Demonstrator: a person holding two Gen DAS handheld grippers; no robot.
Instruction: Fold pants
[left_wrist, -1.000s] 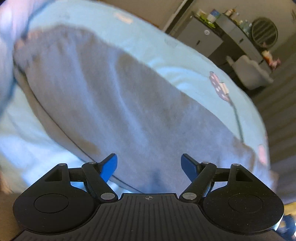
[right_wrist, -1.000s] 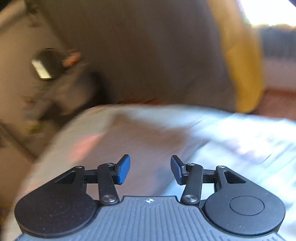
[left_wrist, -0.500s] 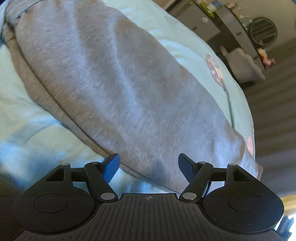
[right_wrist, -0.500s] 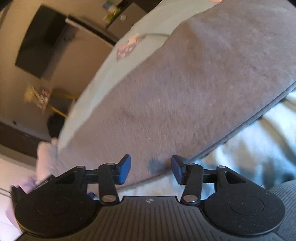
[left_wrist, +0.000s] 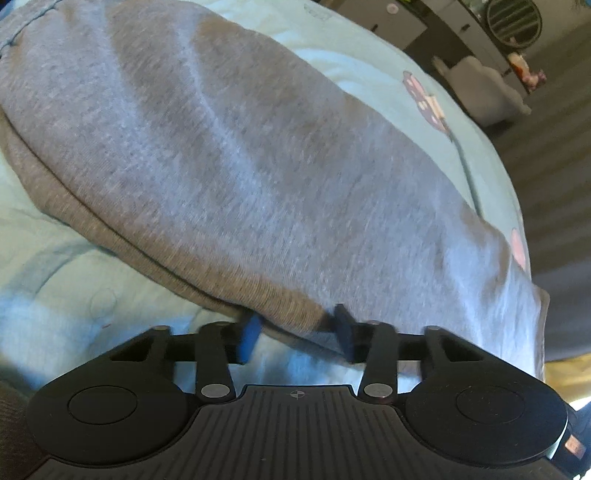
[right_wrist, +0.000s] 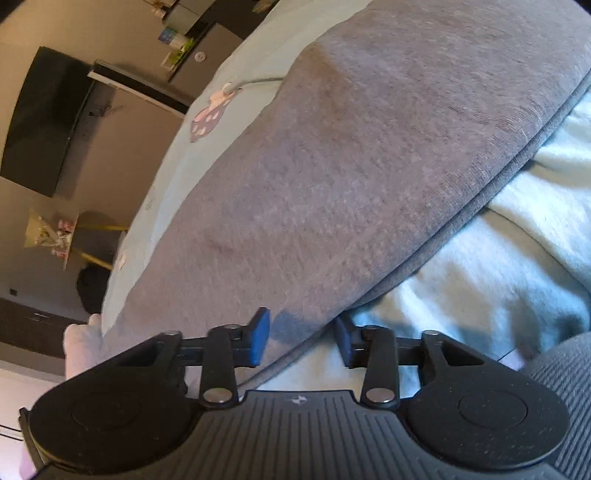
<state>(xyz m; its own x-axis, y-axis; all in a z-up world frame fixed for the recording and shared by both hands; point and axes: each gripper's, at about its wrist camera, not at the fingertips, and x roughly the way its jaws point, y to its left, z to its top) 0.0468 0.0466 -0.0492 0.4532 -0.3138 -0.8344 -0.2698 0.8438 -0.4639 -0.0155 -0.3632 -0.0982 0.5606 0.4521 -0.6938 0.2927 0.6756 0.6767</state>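
- Grey pants (left_wrist: 258, 155) lie spread across a pale blue bedcover (left_wrist: 55, 295), doubled over so that two layers show along the near edge; in the right wrist view the same pants (right_wrist: 351, 184) run up to the top right corner over the bedcover (right_wrist: 498, 266).
- The left gripper (left_wrist: 295, 332) sits at that near edge, its jaws having just been closing. The blue pads (left_wrist: 251, 334) now straddle the doubled edge, which bunches between them, where half a second ago they stood wide with the cloth only ahead of them. Whether they already clench it cannot be told.
- The right gripper (right_wrist: 301, 338) has swung from a blurred view of the room a second ago to the pants' edge. Its jaws have just been closing too, with the cloth edge between the pads (right_wrist: 258, 336); firm contact on both sides is not clear.
- A mushroom print (left_wrist: 424, 99) shows on the bedcover beyond the pants.
- A dark cabinet (right_wrist: 48, 122) stands in the background.
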